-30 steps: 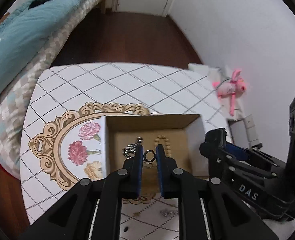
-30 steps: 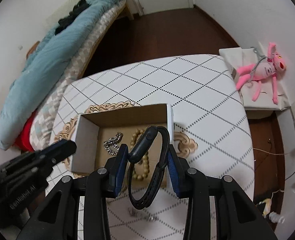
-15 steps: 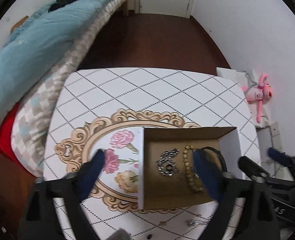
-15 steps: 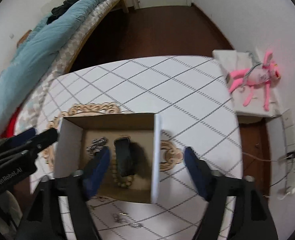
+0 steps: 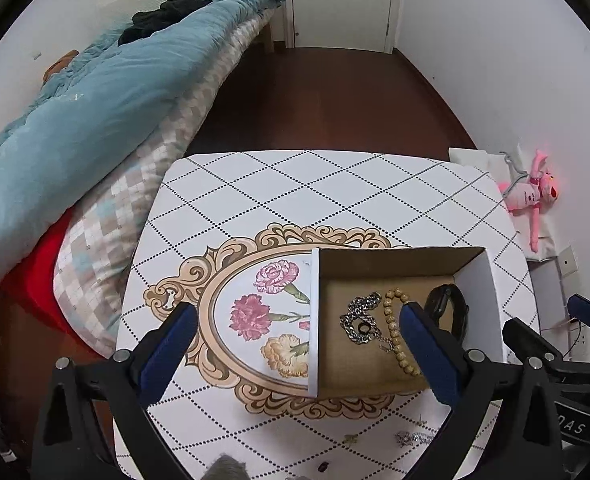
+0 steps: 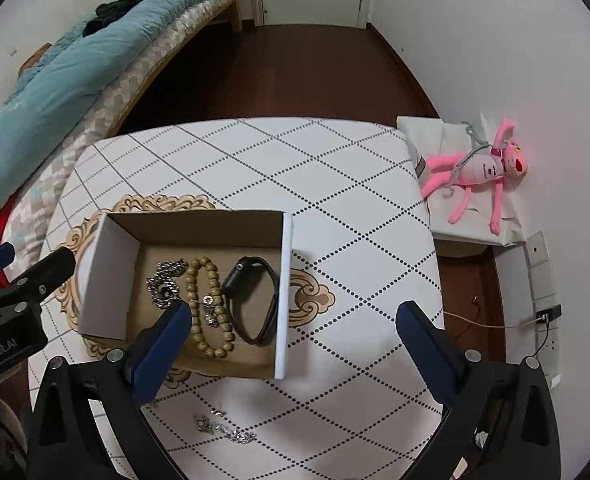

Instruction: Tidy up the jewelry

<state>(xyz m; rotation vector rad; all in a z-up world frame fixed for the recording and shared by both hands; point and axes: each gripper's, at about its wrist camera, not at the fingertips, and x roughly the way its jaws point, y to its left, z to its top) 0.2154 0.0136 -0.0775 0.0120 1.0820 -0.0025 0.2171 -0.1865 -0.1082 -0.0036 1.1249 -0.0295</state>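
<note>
Left gripper (image 5: pixel 297 326): jaws spread wide, holding nothing, raised above the table (image 5: pixel 295 184). Ahead of it and slightly to its right stands the open cardboard box (image 5: pixel 315 320); its right finger (image 5: pixel 427 352) overlaps the box interior in the left wrist view.

Box contents, left to right as seen from the right wrist view:
- silver chain (image 6: pixel 166 285), lying against the left part of the floor, with a small dark ring (image 5: pixel 364 327) resting on it;
- wooden bead bracelet (image 6: pixel 211 304), laid lengthwise down the middle, touching the chain;
- black band (image 6: pixel 255 300), just beside the right wall of the box.

Right gripper (image 6: pixel 293 320): jaws spread wide, holding nothing. The box lies ahead of its left finger (image 6: pixel 163 344); bare tablecloth lies ahead of its right finger.

Progress: judged from the layout, four pieces are already stored in the box. Remaining: a small tangle of loose silver jewelry (image 6: pixel 223 432) lies on the table on the near side of the box, below and between the right gripper's fingers; in the left wrist view further small bits (image 5: pixel 409 436) and a tiny dark item (image 5: pixel 321 466) lie near the table's near edge. Their exact type is too small to tell. The task is estimated as more than half complete.
</note>
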